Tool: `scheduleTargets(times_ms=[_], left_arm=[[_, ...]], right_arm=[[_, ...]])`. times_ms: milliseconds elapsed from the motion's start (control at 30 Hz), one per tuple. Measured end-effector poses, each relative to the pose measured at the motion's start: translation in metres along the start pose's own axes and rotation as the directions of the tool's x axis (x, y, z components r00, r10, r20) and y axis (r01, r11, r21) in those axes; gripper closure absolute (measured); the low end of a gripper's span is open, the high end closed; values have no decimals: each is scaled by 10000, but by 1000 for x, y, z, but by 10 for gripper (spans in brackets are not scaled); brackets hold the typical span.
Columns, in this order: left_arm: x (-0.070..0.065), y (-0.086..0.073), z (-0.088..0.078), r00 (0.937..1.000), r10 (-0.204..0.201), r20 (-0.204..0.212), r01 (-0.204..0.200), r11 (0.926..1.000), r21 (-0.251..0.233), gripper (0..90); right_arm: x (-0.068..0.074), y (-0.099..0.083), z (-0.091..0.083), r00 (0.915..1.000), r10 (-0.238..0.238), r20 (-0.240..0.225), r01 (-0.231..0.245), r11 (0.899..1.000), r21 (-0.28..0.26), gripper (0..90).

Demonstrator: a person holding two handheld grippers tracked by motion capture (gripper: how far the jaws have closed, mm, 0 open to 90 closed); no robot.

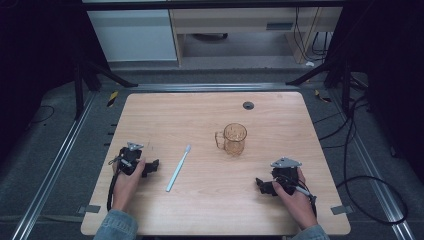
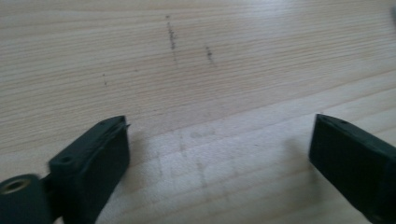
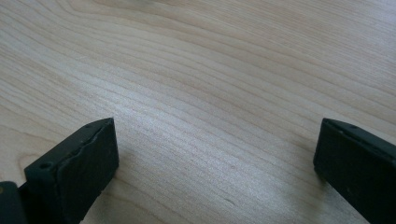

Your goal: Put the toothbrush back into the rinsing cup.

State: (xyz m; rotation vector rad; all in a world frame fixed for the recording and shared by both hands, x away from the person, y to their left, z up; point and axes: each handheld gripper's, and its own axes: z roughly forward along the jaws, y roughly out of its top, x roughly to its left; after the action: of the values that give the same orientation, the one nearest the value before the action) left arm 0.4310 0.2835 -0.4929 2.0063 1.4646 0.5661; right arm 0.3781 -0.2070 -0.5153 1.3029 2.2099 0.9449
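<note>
A light blue toothbrush (image 1: 178,168) lies on the wooden table (image 1: 210,107), slanted, left of centre. An amber glass mug (image 1: 233,138) with its handle to the left stands upright near the middle. My left gripper (image 1: 152,167) rests on the table just left of the toothbrush, held by a hand; in the left gripper view my left gripper (image 2: 219,140) has its jaws wide apart over bare wood. My right gripper (image 1: 262,186) sits at the front right, below the mug; in the right gripper view my right gripper (image 3: 217,144) is open with nothing between the jaws.
A small dark round grommet (image 1: 248,105) is set in the table near its far edge. Cables (image 1: 350,150) trail over the floor to the right. Metal rails (image 1: 60,155) run along the table's sides, and pale cabinets (image 1: 135,35) stand beyond it.
</note>
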Motion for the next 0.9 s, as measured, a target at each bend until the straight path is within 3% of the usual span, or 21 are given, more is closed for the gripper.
scheduleTargets(times_ms=[33, 100, 167, 233, 333, 400, 467, 500, 567, 667, 767, 900], left_arm=[[0, 0, 0, 10000, 0, 0, 0, 10000, 0, 49], [-13, 11, -16, 9966, 819, 12, -819, 9966, 120, 45], [-26, 24, -32, 9890, 1479, 52, -1480, 9881, 416, 52], [-38, 37, -48, 9849, 1725, 114, -1728, 9840, 421, 65], [-53, 53, -62, 9773, 2042, 559, -2073, 9766, 570, 75], [-64, 61, -71, 9699, 2414, 312, -2430, 9681, 616, 96], [-73, 66, -79, 9631, 2644, 505, -2677, 9605, 766, 97], [-77, 67, -80, 9620, 2658, 620, -2702, 9594, 807, 96], [-85, 70, -82, 9544, 2890, 753, -2957, 9498, 1019, 96], [-93, 76, -74, 9482, 3013, 1002, -3137, 9379, 1484, 93], [-98, 79, -67, 9349, 3352, 1165, -3529, 9127, 2061, 73], [-98, 81, -54, 9291, 3364, 1539, -3669, 8911, 2670, 71]], right_arm=[[0, 0, 0, 10000, 0, 0, 0, 10000, 0, 4], [0, 0, 0, 10000, 9, -6, -9, 10000, 3, 4], [0, 0, 0, 10000, -48, 23, 48, 10000, -7, 4], [0, 0, 0, 10000, 14, -8, -14, 10000, 7, 4], [0, 0, 0, 10000, -31, 19, 31, 10000, -9, 4], [0, 0, 0, 10000, -62, 28, 62, 10000, -12, 4], [0, 0, 0, 10000, 33, 1, -33, 10000, 5, 4], [0, 0, 0, 10000, 43, 6, -43, 10000, 8, 3], [-1, 0, 0, 10000, -27, 62, 27, 10000, -24, 3], [0, 0, 0, 9999, 132, 44, -132, 9999, 22, 3], [0, 0, 0, 9999, 101, 63, -101, 9999, 14, 3], [0, 0, 0, 9999, 116, 65, -116, 9999, 22, 4]])
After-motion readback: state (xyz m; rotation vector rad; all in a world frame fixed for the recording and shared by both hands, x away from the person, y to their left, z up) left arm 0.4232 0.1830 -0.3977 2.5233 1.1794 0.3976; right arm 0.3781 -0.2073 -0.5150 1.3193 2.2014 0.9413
